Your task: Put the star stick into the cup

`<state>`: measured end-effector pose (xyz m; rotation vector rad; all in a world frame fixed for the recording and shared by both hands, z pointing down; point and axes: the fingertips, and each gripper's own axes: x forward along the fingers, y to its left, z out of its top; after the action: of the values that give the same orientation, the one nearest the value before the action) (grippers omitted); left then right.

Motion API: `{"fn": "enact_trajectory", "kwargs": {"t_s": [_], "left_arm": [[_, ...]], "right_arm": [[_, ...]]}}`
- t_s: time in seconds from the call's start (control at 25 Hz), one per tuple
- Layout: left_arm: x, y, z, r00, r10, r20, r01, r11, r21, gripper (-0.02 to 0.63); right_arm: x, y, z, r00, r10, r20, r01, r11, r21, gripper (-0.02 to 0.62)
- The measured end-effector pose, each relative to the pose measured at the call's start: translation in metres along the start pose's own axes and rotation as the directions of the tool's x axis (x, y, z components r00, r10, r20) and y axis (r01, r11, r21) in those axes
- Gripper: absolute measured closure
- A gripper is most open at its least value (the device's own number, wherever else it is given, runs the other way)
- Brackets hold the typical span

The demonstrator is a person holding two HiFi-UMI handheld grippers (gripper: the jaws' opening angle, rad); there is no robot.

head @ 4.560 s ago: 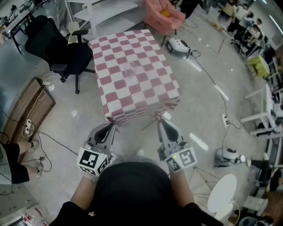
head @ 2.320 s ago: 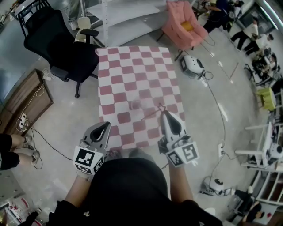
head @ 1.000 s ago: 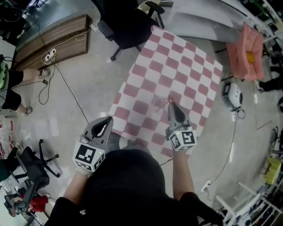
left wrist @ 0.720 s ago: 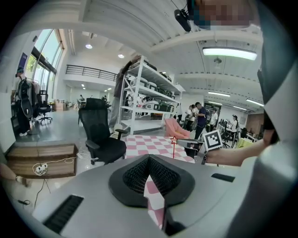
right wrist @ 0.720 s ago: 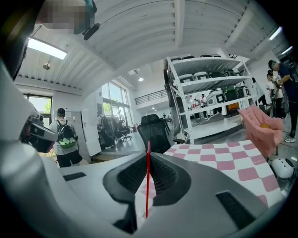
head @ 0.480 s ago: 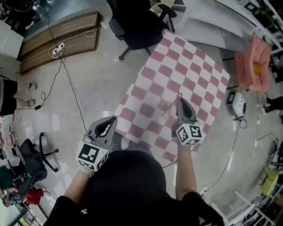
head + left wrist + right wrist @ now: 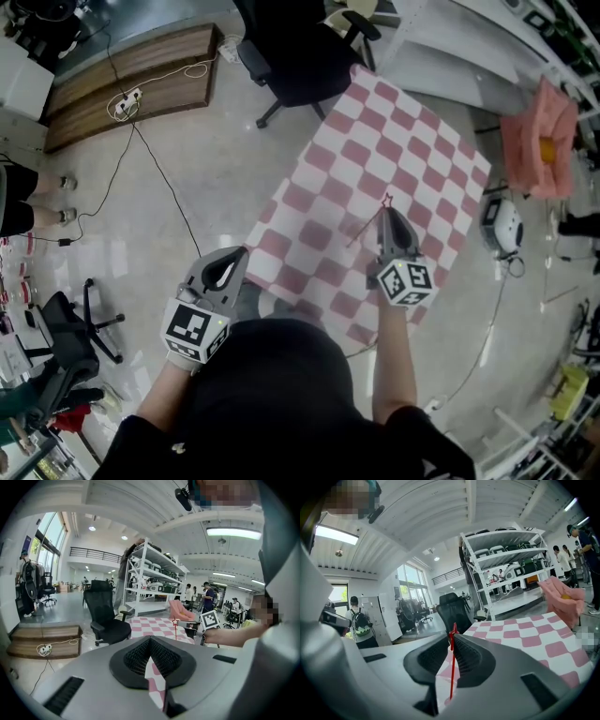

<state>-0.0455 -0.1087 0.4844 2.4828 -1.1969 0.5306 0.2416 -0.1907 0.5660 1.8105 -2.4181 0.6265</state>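
The right gripper (image 7: 387, 214) is closed on the star stick (image 7: 385, 201). In the right gripper view the thin red shaft (image 7: 451, 667) is pinched between the pads near the jaw tips, with the star just above them and the rest hanging below. This grip near the top appears intended to leave the lower end free for lowering into a cup. In the head view the stick sits over the centre right of the frame, above the checkered table (image 7: 412, 141).

The left gripper (image 7: 241, 251) is closed with nothing between its jaws. It is held off the table's near corner at lower left, apart from the work and apparently idle.

No view shows the cup clearly enough to locate it. Insertion is judged not yet done.

Surroundings: a black office chair (image 7: 300, 47) stands at the table's far edge, top centre. A pink armchair (image 7: 539, 127) is at upper right, a wooden bench (image 7: 131, 80) with a power strip at upper left, and a white floor device (image 7: 502, 225) at right. Nothing visible obstructs the stick.
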Motion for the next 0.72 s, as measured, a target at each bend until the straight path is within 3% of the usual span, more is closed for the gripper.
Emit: {"fn": "enact_trajectory", "kwargs": {"t_s": [0.4,0.72], "left_arm": [[-0.005,-0.005,0.004,0.999,-0.024,0.022,0.024,1.000,0.008,0.565],[-0.007,-0.009,0.017,0.995,-0.083,0.053,0.082,0.996,0.032,0.565]], "right_arm": [[-0.011,0.005,0.002,1.000,-0.011,-0.011,0.011,1.000,0.010,0.409],[-0.044,0.029,0.028,0.999,-0.036,0.035,0.036,0.999,-0.013,0.411]]}}
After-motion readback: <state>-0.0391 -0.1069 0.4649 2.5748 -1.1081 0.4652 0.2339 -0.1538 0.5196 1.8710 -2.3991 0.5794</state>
